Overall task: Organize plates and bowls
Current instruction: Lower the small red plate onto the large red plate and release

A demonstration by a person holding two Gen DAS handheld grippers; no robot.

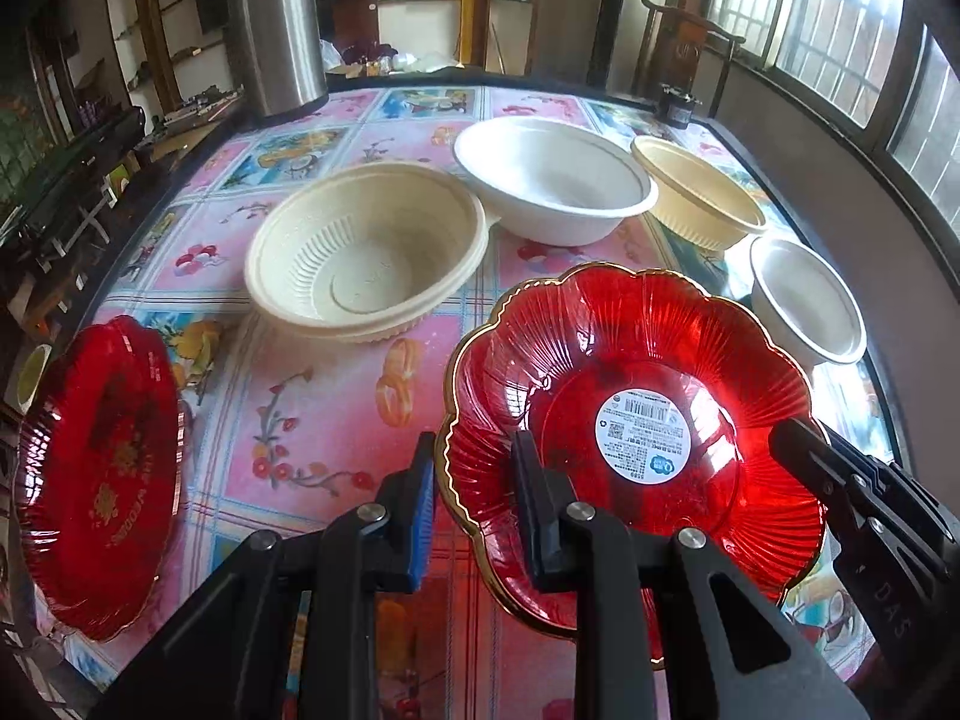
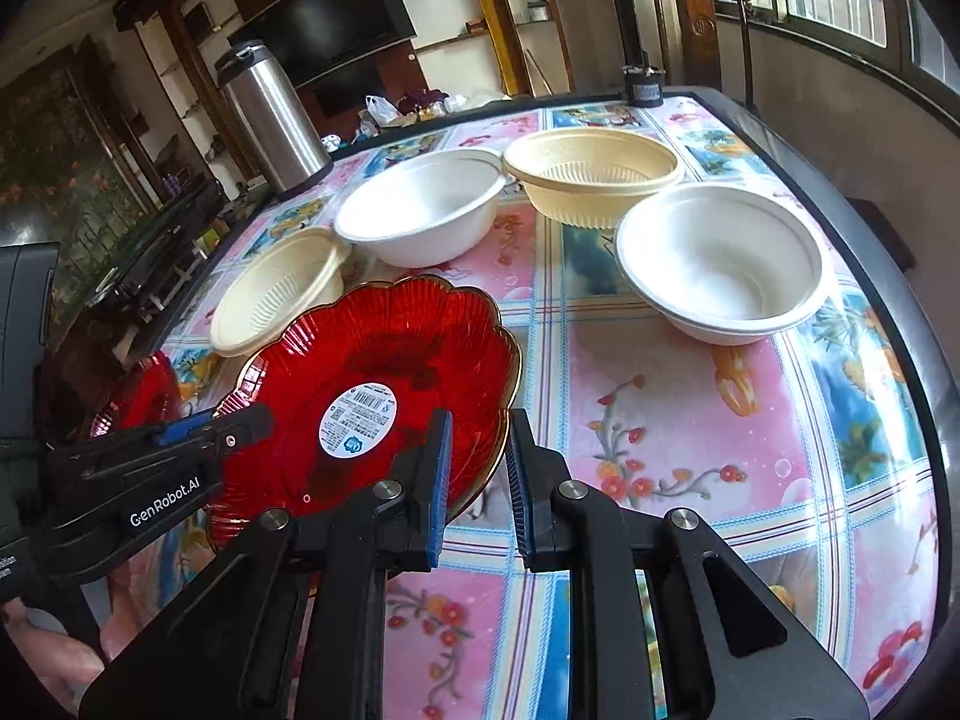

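Observation:
A red flower-shaped glass plate [image 1: 630, 360] with a gold rim and a round white sticker hangs tilted just above the table, carried by both grippers. My left gripper [image 1: 474, 450] is shut on its near-left rim, and my right gripper [image 2: 480, 426] is shut on the rim at the opposite side. Each gripper shows in the other's view: the right gripper [image 1: 798, 438], the left gripper [image 2: 252, 420]. A second red plate [image 1: 96, 480] lies at the table's left edge. Cream ribbed bowls [image 1: 366, 252] [image 1: 696, 198] and white bowls [image 1: 552, 180] [image 1: 804, 300] stand beyond.
The table [image 2: 690, 420] wears a pink floral cloth under glass. A steel thermos [image 1: 276, 30] stands at the back left and a small black object [image 1: 678, 105] at the back right. A wooden chair [image 1: 690, 42] and windows lie behind; shelves crowd the left.

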